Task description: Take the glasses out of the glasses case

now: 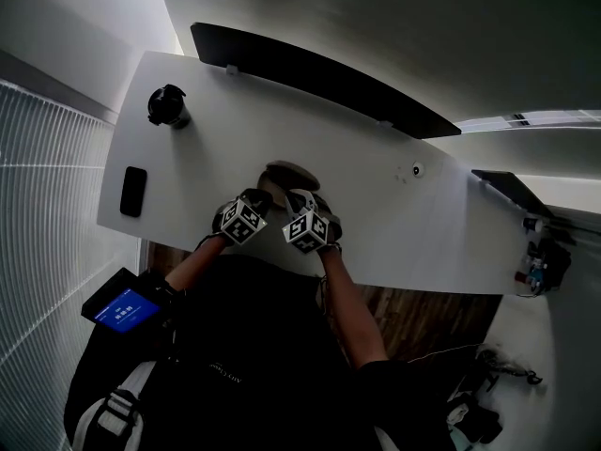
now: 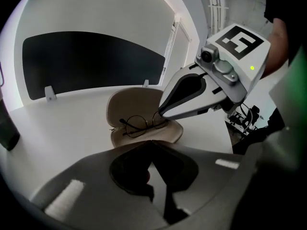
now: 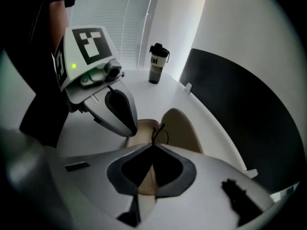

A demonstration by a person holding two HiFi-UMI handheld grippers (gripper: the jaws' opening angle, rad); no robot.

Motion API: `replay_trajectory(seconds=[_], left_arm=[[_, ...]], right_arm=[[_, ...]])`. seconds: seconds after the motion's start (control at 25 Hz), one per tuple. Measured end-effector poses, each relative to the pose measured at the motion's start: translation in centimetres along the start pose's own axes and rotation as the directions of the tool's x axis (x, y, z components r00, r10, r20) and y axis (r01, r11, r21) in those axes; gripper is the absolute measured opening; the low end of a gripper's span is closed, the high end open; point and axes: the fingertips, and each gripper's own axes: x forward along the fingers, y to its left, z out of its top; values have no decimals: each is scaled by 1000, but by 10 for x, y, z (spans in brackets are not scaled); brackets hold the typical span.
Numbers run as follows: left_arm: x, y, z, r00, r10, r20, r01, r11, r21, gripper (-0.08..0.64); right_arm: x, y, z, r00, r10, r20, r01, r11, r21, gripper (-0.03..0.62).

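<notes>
glasses (image 2: 141, 124): thin wire, likely light, fragile | in open glasses case (image 2: 129, 104) | best hold: bridge, not lenses | left tongs (image 2: 151, 143), right tongs (image 3: 154, 145): pressed together

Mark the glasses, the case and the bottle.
glasses (image 2: 135, 125), left gripper view, on one lens
case (image 2: 130, 102), left gripper view, on the open lid
bottle (image 3: 157, 67), right gripper view, on its body

No word or number reads clearly. The cube (image 3: 87, 46) of the left gripper (image 3: 128, 130) and the cube (image 2: 238, 42) of the right gripper (image 2: 162, 114) carry black-and-white square markers, patterns only. Bottle (image 3: 157, 63) has a few pale letters, too small to read. Blue screen (image 1: 124, 310) shows white lines, illegible.
</notes>
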Motion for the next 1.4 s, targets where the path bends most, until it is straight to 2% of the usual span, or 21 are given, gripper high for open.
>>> replay_trajectory(seconds=[0.2, 0.36, 0.44, 0.6, 1.04, 1.24, 1.4], left_arm=[[0, 0, -1, 1000, -2, 5, 2, 1000, -9, 9], [0, -1, -1, 1000, 1, 10, -1, 1000, -4, 9], [1, -1, -1, 1000, 2, 12, -2, 1000, -2, 9], [2, -2, -2, 1000, -3, 14, 3, 1000, 0, 9], [2, -2, 0, 1000, -2, 22, 2, 1000, 9, 9], [2, -2, -1, 1000, -1, 19, 1, 1000, 11, 9], [3, -2, 1, 1000, -5, 26, 4, 1000, 20, 9]], right_arm=[[13, 1, -6, 995, -11, -100, 3, 996, -86, 11], [22, -1, -11, 987, -10, -161, -5, 996, -94, 15], [28, -2, -15, 981, -1, -192, -17, 995, -95, 51], [38, -4, -16, 977, 13, -213, -33, 995, -92, 72], [51, 4, -11, 967, -8, -254, -63, 961, -270, 72], [53, 5, -12, 962, 19, -273, -87, 967, -239, 72], [48, 1, -4, 955, 67, -288, -108, 986, -128, 86]])
